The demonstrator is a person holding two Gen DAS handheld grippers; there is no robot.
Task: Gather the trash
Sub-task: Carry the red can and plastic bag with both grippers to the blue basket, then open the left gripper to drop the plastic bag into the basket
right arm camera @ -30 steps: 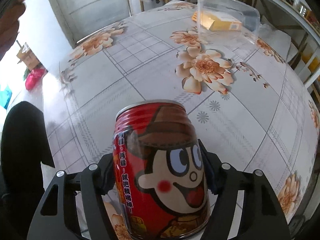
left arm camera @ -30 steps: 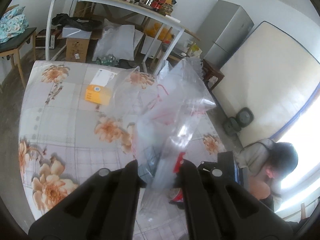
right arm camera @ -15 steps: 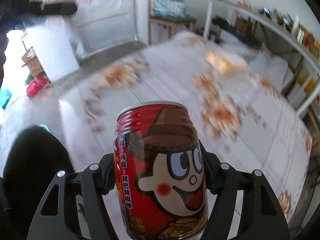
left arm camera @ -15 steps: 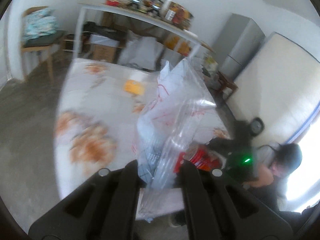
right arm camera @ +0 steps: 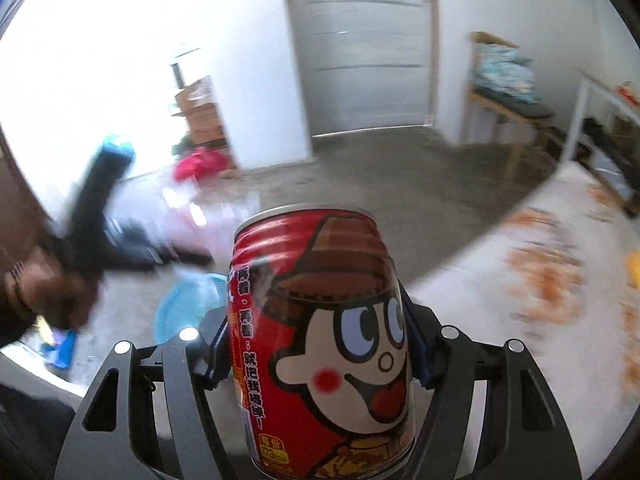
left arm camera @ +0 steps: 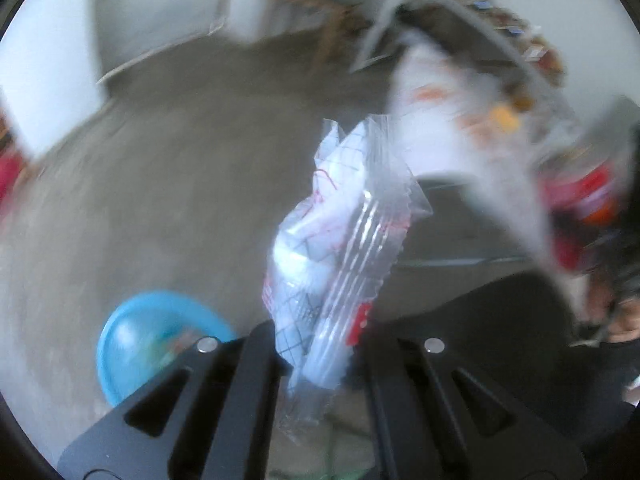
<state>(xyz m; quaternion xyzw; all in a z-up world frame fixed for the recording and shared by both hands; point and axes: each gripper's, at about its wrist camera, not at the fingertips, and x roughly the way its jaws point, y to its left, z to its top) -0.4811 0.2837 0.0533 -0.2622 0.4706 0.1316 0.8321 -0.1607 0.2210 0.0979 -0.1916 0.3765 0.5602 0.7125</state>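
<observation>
My left gripper (left arm camera: pixel 320 344) is shut on a crumpled clear plastic bag (left arm camera: pixel 344 236) with red print, which stands up between its fingers over the grey floor. A round blue bin (left arm camera: pixel 136 336) lies on the floor just left of and below that gripper. My right gripper (right arm camera: pixel 320 356) is shut on a red drink can (right arm camera: pixel 320 340) with a cartoon face, held upright. In the right wrist view the left gripper (right arm camera: pixel 108 240) shows blurred at the left, in a hand, above the same blue bin (right arm camera: pixel 180 308). The can (left arm camera: pixel 588 196) appears as a red blur at the left wrist view's right edge.
The flowered table (right arm camera: pixel 540 304) runs along the right of the right wrist view, and its corner (left arm camera: pixel 460 132) shows blurred in the left wrist view. A grey door (right arm camera: pixel 368 48), a wooden chair (right arm camera: pixel 504 100) and a red bag (right arm camera: pixel 196 164) stand around the concrete floor.
Both grippers have swung away from the table toward the floor. The left one tilted down and now looks at the blue bin. The bag and the can stay gripped.
</observation>
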